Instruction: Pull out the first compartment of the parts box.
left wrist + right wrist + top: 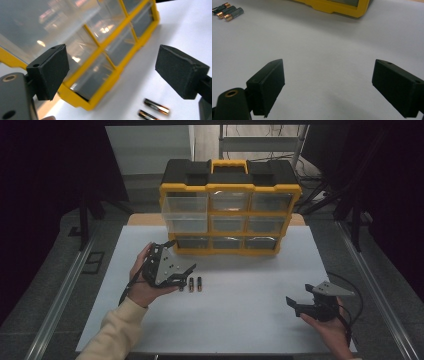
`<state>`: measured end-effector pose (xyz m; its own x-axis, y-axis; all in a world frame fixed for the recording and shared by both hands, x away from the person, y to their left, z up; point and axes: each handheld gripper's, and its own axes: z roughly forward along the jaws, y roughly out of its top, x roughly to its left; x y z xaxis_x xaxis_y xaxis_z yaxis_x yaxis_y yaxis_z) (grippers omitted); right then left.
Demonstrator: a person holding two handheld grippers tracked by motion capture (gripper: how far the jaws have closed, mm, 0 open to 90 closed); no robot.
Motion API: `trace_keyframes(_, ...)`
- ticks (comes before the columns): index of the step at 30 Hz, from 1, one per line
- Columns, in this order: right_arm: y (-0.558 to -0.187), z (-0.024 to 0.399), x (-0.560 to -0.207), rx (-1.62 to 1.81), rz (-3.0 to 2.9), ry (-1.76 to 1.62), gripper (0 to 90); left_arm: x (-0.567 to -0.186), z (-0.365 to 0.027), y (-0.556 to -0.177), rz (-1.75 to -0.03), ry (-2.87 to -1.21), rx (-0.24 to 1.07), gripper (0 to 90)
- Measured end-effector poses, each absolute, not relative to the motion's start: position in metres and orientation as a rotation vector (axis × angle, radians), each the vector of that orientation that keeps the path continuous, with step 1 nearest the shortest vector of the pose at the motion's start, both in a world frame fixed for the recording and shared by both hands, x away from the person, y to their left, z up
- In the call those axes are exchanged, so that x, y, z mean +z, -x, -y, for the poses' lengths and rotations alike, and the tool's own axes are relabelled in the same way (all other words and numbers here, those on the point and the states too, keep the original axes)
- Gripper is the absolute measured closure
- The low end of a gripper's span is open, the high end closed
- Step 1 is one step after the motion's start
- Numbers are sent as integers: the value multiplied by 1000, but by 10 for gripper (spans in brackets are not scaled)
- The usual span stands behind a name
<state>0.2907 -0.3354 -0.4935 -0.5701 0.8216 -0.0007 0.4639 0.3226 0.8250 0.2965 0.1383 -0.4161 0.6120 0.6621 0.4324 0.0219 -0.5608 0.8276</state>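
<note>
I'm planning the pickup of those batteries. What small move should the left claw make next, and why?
Probably lower the left claw onto the nearest of the batteries. Its jaws stand wide open with nothing between them, the batteries lie loose on the white table just beside it, and the top-left drawer of the yellow organizer is pulled out.

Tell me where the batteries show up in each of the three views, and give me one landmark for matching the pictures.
High view: the batteries lie left of centre on the white table, just right of the left gripper.
Left gripper view: at the bottom edge, right of centre, near the right-hand jaw.
Right gripper view: in the top left corner.
Shared landmark: the yellow organizer behind them.
</note>
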Motion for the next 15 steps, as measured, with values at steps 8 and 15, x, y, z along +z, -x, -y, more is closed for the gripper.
trace_keyframes(8, -291, 337, -494, 1147, -2171, -1136, 114, -424, -149, -297, -601, -2004, 811, 112)
trace_keyframes(15, -289, 338, -493, 1151, -2164, -1135, 114, -431, -156, -304, -653, -2005, 669, 104)
